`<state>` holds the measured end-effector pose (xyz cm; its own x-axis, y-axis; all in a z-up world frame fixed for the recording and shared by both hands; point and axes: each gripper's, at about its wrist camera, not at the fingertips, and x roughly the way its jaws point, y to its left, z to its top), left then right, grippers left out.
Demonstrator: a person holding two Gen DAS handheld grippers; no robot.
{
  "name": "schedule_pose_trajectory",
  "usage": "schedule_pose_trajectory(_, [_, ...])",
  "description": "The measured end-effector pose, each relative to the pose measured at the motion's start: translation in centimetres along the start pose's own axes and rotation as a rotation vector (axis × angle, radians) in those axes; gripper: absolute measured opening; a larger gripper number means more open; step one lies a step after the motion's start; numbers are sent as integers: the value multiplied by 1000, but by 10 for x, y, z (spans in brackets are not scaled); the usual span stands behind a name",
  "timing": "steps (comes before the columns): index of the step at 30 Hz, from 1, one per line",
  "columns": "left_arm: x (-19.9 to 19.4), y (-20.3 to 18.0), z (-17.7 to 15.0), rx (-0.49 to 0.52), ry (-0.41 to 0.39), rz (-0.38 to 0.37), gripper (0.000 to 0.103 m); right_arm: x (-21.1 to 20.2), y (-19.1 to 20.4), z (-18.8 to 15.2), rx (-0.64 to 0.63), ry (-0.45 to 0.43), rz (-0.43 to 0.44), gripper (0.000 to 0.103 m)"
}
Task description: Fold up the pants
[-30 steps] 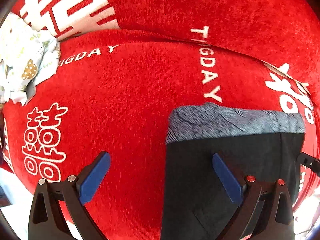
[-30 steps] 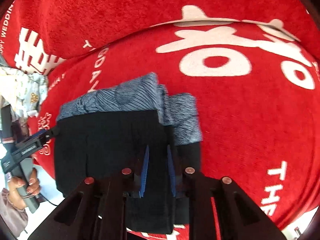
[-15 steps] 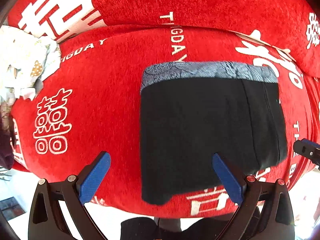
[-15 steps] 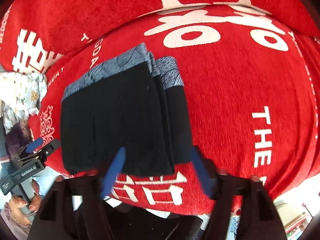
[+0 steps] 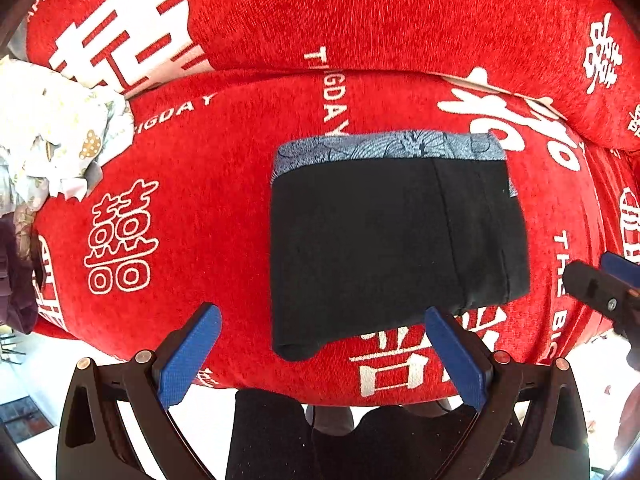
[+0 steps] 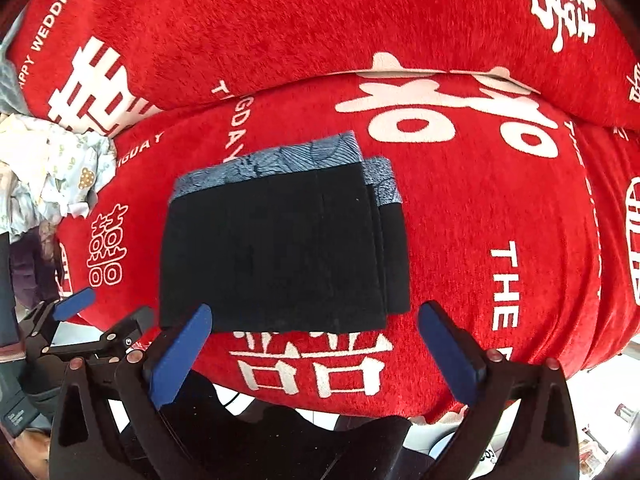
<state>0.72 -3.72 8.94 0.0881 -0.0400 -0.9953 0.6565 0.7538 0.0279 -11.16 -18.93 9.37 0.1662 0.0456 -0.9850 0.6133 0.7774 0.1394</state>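
The black pants (image 5: 384, 240) with a grey patterned waistband (image 5: 384, 148) lie folded into a flat rectangle on the red sofa seat (image 5: 200, 200). They also show in the right wrist view (image 6: 280, 248), layers stepped at the right edge. My left gripper (image 5: 320, 344) is open and empty, held back from the pants' near edge. My right gripper (image 6: 316, 344) is open and empty, just short of the pants' near edge. The right gripper's tip (image 5: 600, 284) shows at the right of the left wrist view. The left gripper (image 6: 76, 320) shows at the lower left of the right wrist view.
A crumpled light patterned cloth (image 5: 52, 128) lies at the sofa's left end, also in the right wrist view (image 6: 52, 168). The red backrest cushion (image 5: 360, 12) rises behind the seat. The seat's front edge (image 5: 320, 392) drops to the floor and the person's dark legs (image 5: 304, 436).
My right gripper opened and let go of the pants, then both grippers drew back toward the sofa's front edge. The pants lie flat and folded.
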Motion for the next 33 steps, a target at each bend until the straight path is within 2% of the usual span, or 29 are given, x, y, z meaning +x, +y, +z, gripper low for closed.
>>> schedule_pose_trajectory(10, [-27,8,1,14,-1,32,102,-24,17,-5,-15,17,-71,103])
schedule_pose_trajectory(19, [-41,7,-5,25,16,11,102,-38,32,-11,-64,15,-163,103])
schedule_pose_trajectory(33, [-57,5,-3,52,-26,21,102,-51,49,-11,-91,-10,-196,103])
